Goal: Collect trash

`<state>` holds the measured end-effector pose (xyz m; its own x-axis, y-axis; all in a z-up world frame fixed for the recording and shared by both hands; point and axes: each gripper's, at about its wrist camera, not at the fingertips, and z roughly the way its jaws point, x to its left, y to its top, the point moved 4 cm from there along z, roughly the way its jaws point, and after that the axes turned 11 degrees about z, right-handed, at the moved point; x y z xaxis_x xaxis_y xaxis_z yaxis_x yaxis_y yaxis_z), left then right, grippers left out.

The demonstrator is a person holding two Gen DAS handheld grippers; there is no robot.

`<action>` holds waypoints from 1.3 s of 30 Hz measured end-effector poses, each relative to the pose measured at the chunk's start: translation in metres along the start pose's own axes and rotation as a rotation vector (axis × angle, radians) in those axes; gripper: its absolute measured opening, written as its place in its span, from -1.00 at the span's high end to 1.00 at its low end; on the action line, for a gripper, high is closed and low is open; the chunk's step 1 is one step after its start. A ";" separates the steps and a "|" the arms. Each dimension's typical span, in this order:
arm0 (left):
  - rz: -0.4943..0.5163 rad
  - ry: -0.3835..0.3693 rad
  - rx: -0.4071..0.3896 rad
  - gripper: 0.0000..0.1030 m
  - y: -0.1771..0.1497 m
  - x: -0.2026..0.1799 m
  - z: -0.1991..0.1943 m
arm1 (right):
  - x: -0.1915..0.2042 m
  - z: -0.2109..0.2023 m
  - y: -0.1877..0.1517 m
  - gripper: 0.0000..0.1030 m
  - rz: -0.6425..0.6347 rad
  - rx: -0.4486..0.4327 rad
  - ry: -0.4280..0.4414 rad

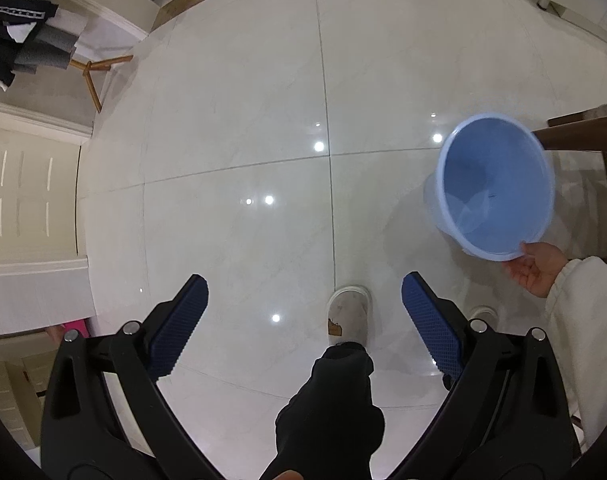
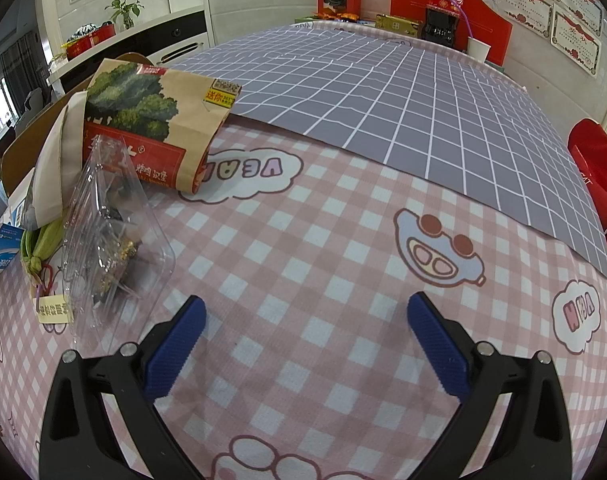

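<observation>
Item: my right gripper point(image 2: 305, 340), fingers spread wide, nothing between them, above the pink checked tablecloth point(image 2: 323, 280). My left gripper point(image 1: 303, 320), likewise wide and bare, over floor.

Trash: clear plastic clamshell point(image 2: 111, 240), just left of my left finger; likely light, slippery, crushable, so pinch its rim. Paper bag point(image 2: 151, 128) beyond: soft, light.

Blue bucket point(image 1: 497, 186): hand-held, tilted.

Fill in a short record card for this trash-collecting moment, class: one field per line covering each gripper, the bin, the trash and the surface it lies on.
left gripper: open, empty, above floor
right gripper: open, empty, over table
blue bin: looks empty, tilted, rim held by a hand
paper food bag: lying on table, left side
clear plastic box: beside bag, nearer gripper
tablecloth: pink checked
</observation>
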<state>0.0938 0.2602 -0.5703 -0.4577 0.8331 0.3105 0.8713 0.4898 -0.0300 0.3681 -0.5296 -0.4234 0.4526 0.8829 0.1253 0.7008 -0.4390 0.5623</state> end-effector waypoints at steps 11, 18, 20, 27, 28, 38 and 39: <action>0.094 -0.151 -0.218 -0.85 0.035 -0.032 -0.176 | 0.000 0.000 0.000 -0.91 0.000 0.000 0.000; 0.160 -0.242 -0.325 -0.85 0.047 -0.051 -0.280 | 0.000 0.001 0.000 -0.91 0.000 0.000 0.000; 0.186 -0.247 -0.357 -0.85 0.046 -0.057 -0.305 | 0.000 -0.001 0.000 -0.91 0.000 0.000 0.000; 0.245 -0.256 -0.444 -0.85 0.052 -0.070 -0.363 | 0.000 0.000 0.000 -0.91 0.000 0.000 0.000; 0.253 -0.255 -0.457 -0.85 0.052 -0.073 -0.370 | 0.000 0.001 0.000 -0.91 0.000 0.000 0.000; 0.289 -0.268 -0.500 -0.85 0.063 -0.098 -0.410 | 0.000 0.000 0.000 -0.91 0.000 0.000 0.000; 0.290 -0.268 -0.502 -0.85 0.063 -0.099 -0.413 | 0.000 0.000 0.000 -0.91 0.000 0.000 0.000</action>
<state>0.2673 0.1023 -0.2109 -0.1629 0.9809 0.1063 0.9136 0.1093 0.3917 0.3684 -0.5297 -0.4238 0.4525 0.8829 0.1253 0.7010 -0.4391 0.5620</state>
